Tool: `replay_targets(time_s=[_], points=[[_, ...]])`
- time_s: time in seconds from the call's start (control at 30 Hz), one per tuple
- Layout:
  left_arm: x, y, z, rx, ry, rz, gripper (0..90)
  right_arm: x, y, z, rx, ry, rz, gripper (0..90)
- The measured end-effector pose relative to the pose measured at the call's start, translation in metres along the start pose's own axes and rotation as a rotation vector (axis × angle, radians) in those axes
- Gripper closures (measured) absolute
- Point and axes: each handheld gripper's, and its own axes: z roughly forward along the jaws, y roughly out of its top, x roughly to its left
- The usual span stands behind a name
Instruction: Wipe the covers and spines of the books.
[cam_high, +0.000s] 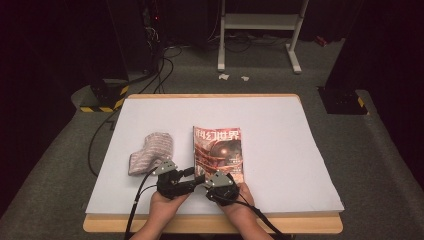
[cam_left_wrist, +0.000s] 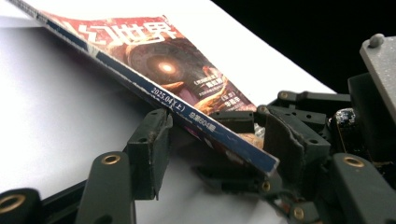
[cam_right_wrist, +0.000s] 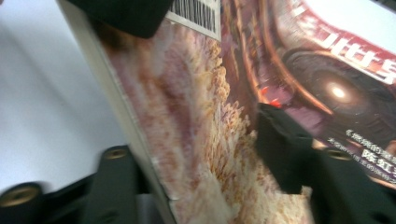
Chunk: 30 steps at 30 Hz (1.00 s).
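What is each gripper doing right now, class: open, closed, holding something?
Left gripper: open, jaws either side of the magazine's spine corner, no firm squeeze visible.
Right gripper: jaws straddle the magazine's near edge; whether they pinch it cannot be told.

In the right gripper view the magazine (cam_right_wrist: 196, 140) is motion-blurred and cut off by the picture's edges, while in the high view its corner nearest the tabletop's (cam_high: 280, 165) near edge is hidden under the right gripper (cam_high: 220, 184).

Wooden table (cam_high: 210, 223) under a white sheet (cam_high: 280, 150), magazine (cam_high: 218, 150) beside a grey patterned cloth (cam_high: 150, 150)
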Motion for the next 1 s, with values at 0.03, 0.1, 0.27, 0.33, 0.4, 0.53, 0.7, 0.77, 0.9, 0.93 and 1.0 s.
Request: replay_targets(time_s=[0.03,0.1,0.27,0.33,0.4,0.53,0.7,0.77,0.9,0.93,1.0], points=[[-0.001,0.001,-0.002,-0.010,-0.001,0.005,40.3,-0.001,0.000,-0.001,-0.010,-0.002,0.003,57.5],[-0.003,0.006,-0.010,-0.044,0.008,0.035,40.5,-0.002,-0.001,-0.004,-0.020,-0.012,-0.001,62.5],[-0.003,0.018,-0.028,-0.088,0.039,0.080,37.9,-0.012,-0.004,-0.012,-0.059,-0.002,0.057,73.7],[-0.002,0.019,-0.029,-0.074,0.056,0.101,37.7,-0.018,-0.004,-0.017,-0.078,-0.004,0.070,76.9],[0.000,0.018,-0.027,-0.038,0.075,0.121,37.2,-0.024,-0.005,-0.021,-0.093,-0.004,0.086,79.5],[0.003,0.013,-0.018,0.024,0.147,0.198,37.1,-0.038,-0.009,-0.030,-0.123,0.000,0.117,83.0],[0.014,0.007,-0.008,0.101,0.181,0.227,37.5,-0.054,-0.015,-0.041,-0.157,0.026,0.158,83.8],[0.019,0.006,-0.007,0.117,0.171,0.223,39.3,-0.059,-0.018,-0.044,-0.175,0.036,0.180,83.8],[0.023,0.005,-0.009,0.126,0.182,0.256,43.5,-0.064,-0.025,-0.047,-0.192,0.061,0.221,83.8],[0.024,0.005,-0.010,0.123,0.184,0.267,43.3,-0.065,-0.026,-0.049,-0.196,0.064,0.228,83.8],[0.025,0.006,-0.012,0.117,0.186,0.276,43.0,-0.068,-0.028,-0.051,-0.208,0.070,0.245,83.8]])
